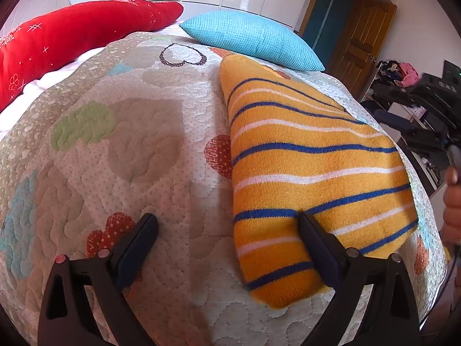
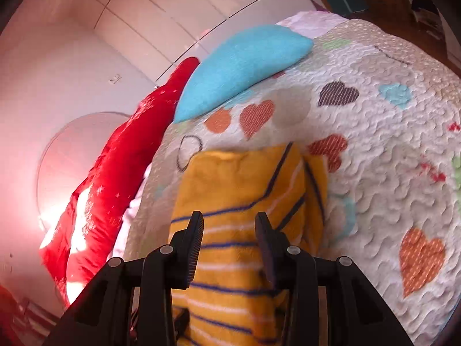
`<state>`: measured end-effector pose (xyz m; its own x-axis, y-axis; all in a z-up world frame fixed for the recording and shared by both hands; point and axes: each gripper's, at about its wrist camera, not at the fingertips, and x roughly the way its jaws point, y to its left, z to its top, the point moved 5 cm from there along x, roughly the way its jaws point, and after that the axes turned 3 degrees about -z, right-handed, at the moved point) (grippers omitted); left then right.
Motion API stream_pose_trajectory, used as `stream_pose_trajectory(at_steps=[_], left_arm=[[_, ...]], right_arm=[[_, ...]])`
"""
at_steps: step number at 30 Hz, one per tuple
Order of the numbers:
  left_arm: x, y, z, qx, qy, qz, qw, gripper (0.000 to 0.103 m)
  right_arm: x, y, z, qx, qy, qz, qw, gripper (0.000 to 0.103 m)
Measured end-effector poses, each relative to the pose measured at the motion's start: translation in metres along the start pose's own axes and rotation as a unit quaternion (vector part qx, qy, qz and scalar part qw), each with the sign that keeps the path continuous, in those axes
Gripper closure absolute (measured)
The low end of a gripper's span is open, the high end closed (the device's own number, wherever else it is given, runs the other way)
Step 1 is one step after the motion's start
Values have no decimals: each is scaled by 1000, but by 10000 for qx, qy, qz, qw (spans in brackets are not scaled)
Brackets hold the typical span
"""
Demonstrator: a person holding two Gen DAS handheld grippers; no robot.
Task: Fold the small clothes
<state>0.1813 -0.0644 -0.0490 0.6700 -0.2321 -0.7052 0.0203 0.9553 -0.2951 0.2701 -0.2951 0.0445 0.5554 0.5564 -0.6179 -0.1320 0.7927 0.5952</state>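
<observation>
The orange terry cloth with blue and white stripes (image 1: 311, 178) is found folded lengthwise on the heart-patterned quilted bed (image 1: 138, 150); left tongs (image 1: 227, 248) are spread, empty; right tongs (image 2: 229, 248) are partly parted, astride the cloth, grip undetermined; a crosswise fold is judged next, requiring a pinched end.

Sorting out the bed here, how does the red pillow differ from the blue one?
The red pillow is long, smooth and printed with small white motifs; the blue pillow is shorter, plain and waffle-textured. The red one lies off the quilt, while the blue one rests on its edge. Both lie beyond the striped garment.
</observation>
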Motion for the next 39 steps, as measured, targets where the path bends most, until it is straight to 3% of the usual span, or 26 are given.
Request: stream_pose_trajectory(at_steps=[2,4,6,7,10,13,16,19,21,22,23,26,29,32,34,36,39], left_arm=[[0,0,0,-1,2,-4,10000,5],[0,0,0,2,5,-4,10000,5],[0,0,0,12,13,2,10000,4],[1,0,0,24,19,10,10000,4],[1,0,0,13,19,32,10000,3],[2,-1,0,24,23,61,10000,3],[2,-2,0,31,30,85,10000,3],[2,-2,0,27,35,84,10000,3],[2,-3,0,35,36,94,9999,3],[3,-3,0,27,36,89,9999,3],[3,-2,0,21,36,84,10000,3],[3,-2,0,8,30,77,10000,3],[1,-2,0,-7,22,61,10000,3],[-4,2,0,-136,13,-60,9999,3],[-13,7,1,-280,234,-317,9988,3],[-34,12,-1,-486,187,-596,9969,3],[-61,5,-7,-334,104,-710,9969,3]], right_arm=[[4,-4,-32,22,309,134,9994,64],[4,-21,-55,13,434,-127,9990,91],[-2,-42,-67,193,512,-353,9979,87],[-9,-49,-69,406,459,-198,9979,87],[-38,-52,-64,468,-61,-275,9985,79],[-56,-40,-56,452,-448,116,9979,79],[-38,-31,-64,458,-150,512,9975,77],[-7,-41,-89,271,461,-139,9985,77],[-11,-44,-95,193,280,-149,9993,75],[-13,-45,-94,204,329,-220,9990,64],[-17,-47,-93,215,335,-287,9988,61],[-37,-47,-86,176,-31,-414,9990,61],[-53,-36,-83,328,-392,34,9987,61],[-50,-22,-92,427,-364,508,9971,60],[-41,-21,-100,251,-302,328,9987,60],[-37,-28,-106,173,-327,248,9990,60],[-31,-55,-113,657,-358,322,9967,56]])
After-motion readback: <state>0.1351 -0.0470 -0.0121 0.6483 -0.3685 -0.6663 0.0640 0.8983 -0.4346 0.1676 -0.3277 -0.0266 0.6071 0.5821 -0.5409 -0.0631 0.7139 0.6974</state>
